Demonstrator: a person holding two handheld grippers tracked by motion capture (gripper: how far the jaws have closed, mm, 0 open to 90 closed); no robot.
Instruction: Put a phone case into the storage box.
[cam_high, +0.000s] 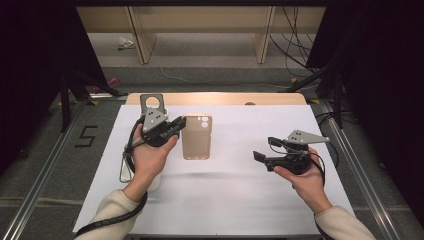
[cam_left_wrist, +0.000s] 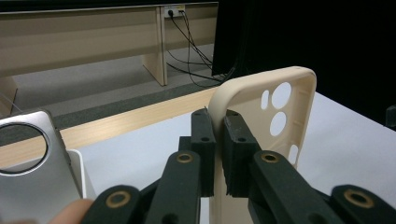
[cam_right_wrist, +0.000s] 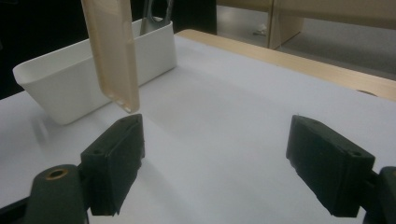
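Note:
A beige phone case (cam_high: 196, 136) with round camera holes hangs above the white table (cam_high: 225, 195), its shadow on the sheet below it. My left gripper (cam_high: 181, 122) is shut on the case's left edge near its top. In the left gripper view the two jaws pinch the rim of the case (cam_left_wrist: 275, 112), with the left gripper (cam_left_wrist: 217, 123) closed tight on it. My right gripper (cam_high: 264, 148) is held to the right of the case, open, with nothing in it. In the right gripper view the case (cam_right_wrist: 114, 51) hangs edge-on beyond the open right gripper (cam_right_wrist: 215, 135).
A white bin (cam_right_wrist: 70, 88) lies along the table's left side under my left hand, with a silver case with a round hole (cam_left_wrist: 28, 154) standing in it. The table's far wooden edge (cam_high: 215, 98) lies behind. Cables (cam_high: 295, 45) trail on the floor beyond.

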